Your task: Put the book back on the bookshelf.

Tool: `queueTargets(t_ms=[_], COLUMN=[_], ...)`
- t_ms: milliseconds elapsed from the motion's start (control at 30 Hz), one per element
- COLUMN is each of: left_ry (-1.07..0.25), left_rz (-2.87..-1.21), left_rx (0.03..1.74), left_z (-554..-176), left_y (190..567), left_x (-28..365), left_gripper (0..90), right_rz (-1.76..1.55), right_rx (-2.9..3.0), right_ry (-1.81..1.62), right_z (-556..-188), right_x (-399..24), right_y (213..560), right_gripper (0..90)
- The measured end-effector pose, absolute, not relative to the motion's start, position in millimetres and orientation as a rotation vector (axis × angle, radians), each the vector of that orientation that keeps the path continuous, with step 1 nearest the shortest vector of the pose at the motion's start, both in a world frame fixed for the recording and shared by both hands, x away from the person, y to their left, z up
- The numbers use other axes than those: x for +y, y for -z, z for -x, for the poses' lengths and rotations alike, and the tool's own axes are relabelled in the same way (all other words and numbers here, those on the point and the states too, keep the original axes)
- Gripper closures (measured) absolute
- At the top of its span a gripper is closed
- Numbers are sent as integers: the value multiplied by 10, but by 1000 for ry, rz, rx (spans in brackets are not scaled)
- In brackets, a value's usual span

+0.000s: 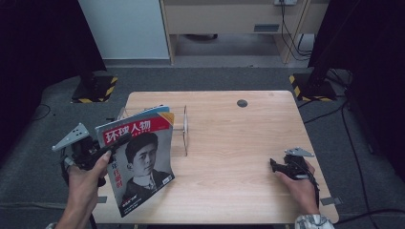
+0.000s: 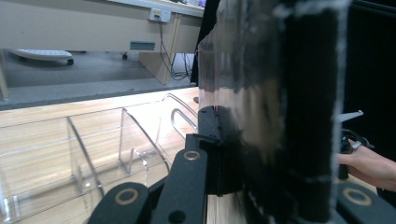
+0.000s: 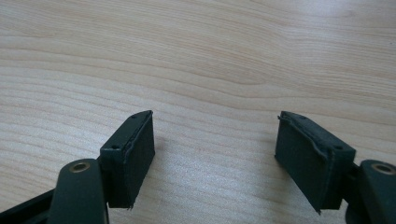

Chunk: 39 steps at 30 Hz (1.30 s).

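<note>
The left gripper (image 1: 114,143) pinches the magazine (image 1: 138,164) at its upper left edge, holding it nearly upright over the table's (image 1: 229,143) near left corner, long axis running top to bottom, cover facing the person. The right gripper (image 1: 276,166) rests open on the wood. Beyond stands a clear acrylic rack (image 1: 184,129)

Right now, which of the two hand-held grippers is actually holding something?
The left hand-held gripper: its jaws are shut on the red-titled magazine with a portrait cover, lifted beside the clear acrylic rack. The right hand-held gripper rests open on the wooden table.
</note>
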<state>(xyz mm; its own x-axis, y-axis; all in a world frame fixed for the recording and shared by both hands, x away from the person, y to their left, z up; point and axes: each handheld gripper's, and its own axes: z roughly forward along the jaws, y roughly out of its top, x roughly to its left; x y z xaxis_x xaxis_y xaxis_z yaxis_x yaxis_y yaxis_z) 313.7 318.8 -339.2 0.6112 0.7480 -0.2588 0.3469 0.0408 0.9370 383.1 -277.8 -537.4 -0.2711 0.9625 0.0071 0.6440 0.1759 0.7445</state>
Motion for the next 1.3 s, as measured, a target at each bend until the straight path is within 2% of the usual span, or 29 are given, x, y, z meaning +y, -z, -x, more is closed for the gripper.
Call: queueTargets(t_ms=[800,1300], left_ry=[-436,-490], left_rz=[-1538,-1512], left_rx=[971,1030], left_z=[-3107,-3026], left_y=[3366,3303], left_x=[3356,3662], left_gripper=[867,867], right_rz=[-1497,-1500], right_rx=[1996,1994], right_ry=[-898,-900], right_z=[-3834,-3839], right_x=[-2772,-2770], right_y=[5375,5375], right_gripper=[282,282])
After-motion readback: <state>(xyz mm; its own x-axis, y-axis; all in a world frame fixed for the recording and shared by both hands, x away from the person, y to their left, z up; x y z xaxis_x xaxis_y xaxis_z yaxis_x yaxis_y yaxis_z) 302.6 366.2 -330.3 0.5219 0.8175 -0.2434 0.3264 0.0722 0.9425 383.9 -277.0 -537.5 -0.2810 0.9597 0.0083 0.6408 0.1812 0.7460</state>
